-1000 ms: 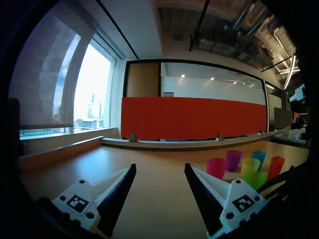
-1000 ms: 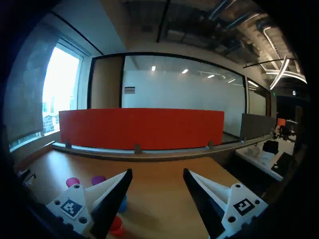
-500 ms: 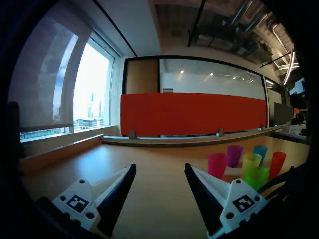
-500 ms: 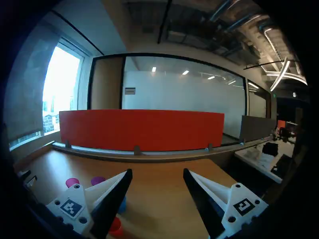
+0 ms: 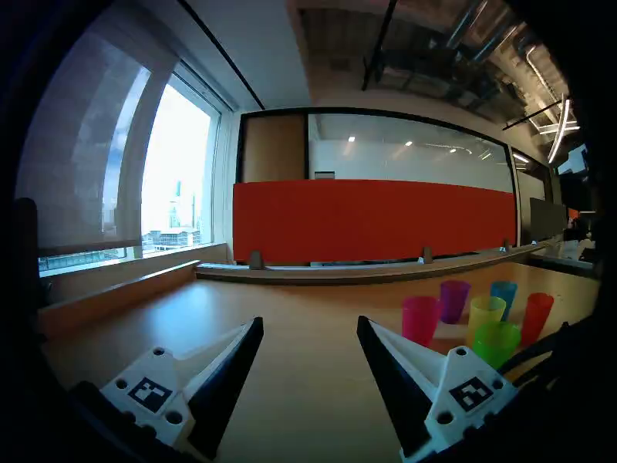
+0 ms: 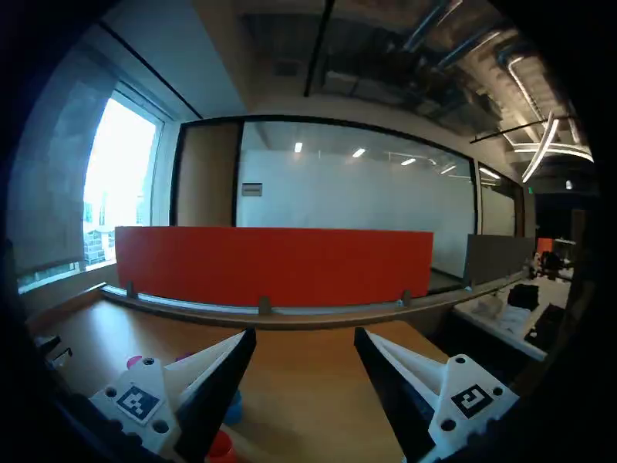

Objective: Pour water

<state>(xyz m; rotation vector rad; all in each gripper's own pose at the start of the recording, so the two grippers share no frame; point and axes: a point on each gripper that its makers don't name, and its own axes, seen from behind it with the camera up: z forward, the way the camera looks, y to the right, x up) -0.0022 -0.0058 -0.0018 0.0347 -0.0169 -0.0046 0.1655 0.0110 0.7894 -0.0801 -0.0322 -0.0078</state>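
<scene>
In the left gripper view, several coloured plastic cups stand grouped on the wooden table (image 5: 308,363) at the right: a pink cup (image 5: 419,319), a purple cup (image 5: 453,300), a yellow cup (image 5: 483,316), a blue cup (image 5: 504,297), a green cup (image 5: 496,343) and a red cup (image 5: 536,318). My left gripper (image 5: 308,328) hovers open to their left, nothing between its fingers. In the right gripper view, my right gripper (image 6: 305,336) is open and empty; a red cup (image 6: 220,447) and a blue cup (image 6: 234,401) peek out behind its left finger, a pink cup (image 6: 133,360) farther left.
An orange divider panel (image 5: 374,222) runs along the table's far edge. A bright window (image 5: 173,185) with a sill lies to the left. In the right gripper view another desk (image 6: 509,324) with dark items sits at the right, past the table's edge.
The right gripper's view has tilted upward, so the cups sit lower and are more hidden behind its left finger. The left gripper has barely moved in the last half second.
</scene>
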